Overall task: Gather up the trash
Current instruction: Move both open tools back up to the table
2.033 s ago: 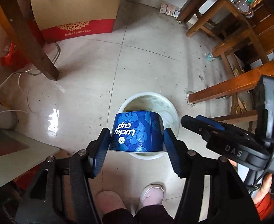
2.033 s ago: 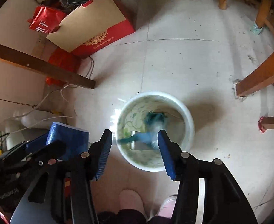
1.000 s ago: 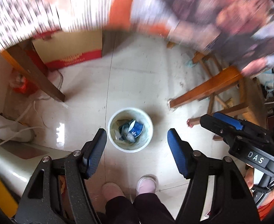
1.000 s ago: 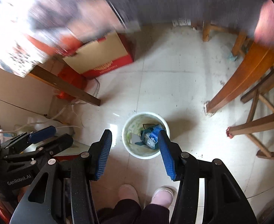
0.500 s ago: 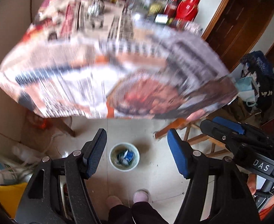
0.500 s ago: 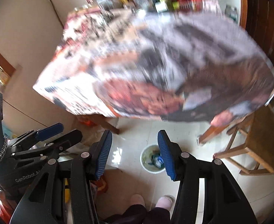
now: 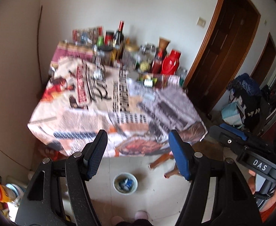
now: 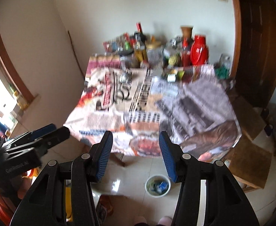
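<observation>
A white round trash bin (image 7: 125,184) stands on the tiled floor far below, with a blue cup and other scraps inside; it also shows in the right wrist view (image 8: 157,186). My left gripper (image 7: 139,154) is open and empty, held high above the floor in front of the table. My right gripper (image 8: 135,155) is open and empty at about the same height. The right gripper's body shows at the right of the left wrist view (image 7: 251,150). The view is blurred.
A table (image 7: 107,111) covered with newspaper stands ahead, with bottles, jars and a red thermos (image 7: 171,62) crowded at its far end. Wooden stools (image 8: 251,150) stand to the right. Dark wooden doors (image 7: 222,56) are at the right wall.
Both grippers have risen from just above the bin to above table height. The blue cup left my left gripper and now lies in the bin. The view tilted up to the table.
</observation>
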`<state>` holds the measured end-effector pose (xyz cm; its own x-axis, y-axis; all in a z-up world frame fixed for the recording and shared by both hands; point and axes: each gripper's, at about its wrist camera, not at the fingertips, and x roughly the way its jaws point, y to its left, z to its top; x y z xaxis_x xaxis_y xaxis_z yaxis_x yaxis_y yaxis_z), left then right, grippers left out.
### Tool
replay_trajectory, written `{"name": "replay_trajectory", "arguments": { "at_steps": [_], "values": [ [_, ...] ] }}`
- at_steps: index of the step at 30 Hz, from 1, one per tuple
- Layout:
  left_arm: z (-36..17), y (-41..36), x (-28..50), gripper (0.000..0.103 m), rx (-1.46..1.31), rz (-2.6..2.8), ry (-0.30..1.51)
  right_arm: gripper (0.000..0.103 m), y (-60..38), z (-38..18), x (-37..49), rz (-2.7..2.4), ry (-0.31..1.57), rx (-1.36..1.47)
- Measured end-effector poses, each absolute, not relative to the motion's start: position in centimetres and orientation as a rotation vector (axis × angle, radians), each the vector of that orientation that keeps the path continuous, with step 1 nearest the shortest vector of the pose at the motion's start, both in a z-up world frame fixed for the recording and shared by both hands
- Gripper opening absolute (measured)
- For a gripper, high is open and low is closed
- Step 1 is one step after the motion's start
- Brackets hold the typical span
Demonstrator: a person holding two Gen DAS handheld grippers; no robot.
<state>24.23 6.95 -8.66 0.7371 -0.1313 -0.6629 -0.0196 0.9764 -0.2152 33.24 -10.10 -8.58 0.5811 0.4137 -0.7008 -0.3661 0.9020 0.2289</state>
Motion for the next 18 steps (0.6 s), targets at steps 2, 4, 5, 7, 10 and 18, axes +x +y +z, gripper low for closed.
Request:
{"name": "replay_trajectory", "arguments": {
  "at_steps": [2,4,5,7,10,18],
  "values": [
    [-6.4,7.7,23.5,0.066,-0.206,-0.062,0.697,0.047,-10.0,-6.8,32.7,0.439,0.794,0.065],
    [-4.7,8.3,22.9,0.066,-0.197,-0.061,0.648,0.047,-9.8,-5.0,32.2,0.414,0.744,0.063],
    [-3.8,8.6,22.6,0.066,-0.195,-0.059,0.628,0.047,-9.8,-4.3,31.9,0.406,0.725,0.061],
    [-2.6,9.1,22.1,0.066,-0.189,-0.061,0.593,0.047,-9.8,-2.9,31.4,0.388,0.677,0.059],
    [-1.0,9.5,21.7,0.068,-0.163,-0.053,0.547,0.061,-10.0,-1.3,30.9,0.362,0.622,0.071],
    [0.3,9.6,24.3,0.072,-0.150,-0.053,0.540,0.075,-10.8,0.5,32.7,0.311,0.544,0.077]
  ]
}}
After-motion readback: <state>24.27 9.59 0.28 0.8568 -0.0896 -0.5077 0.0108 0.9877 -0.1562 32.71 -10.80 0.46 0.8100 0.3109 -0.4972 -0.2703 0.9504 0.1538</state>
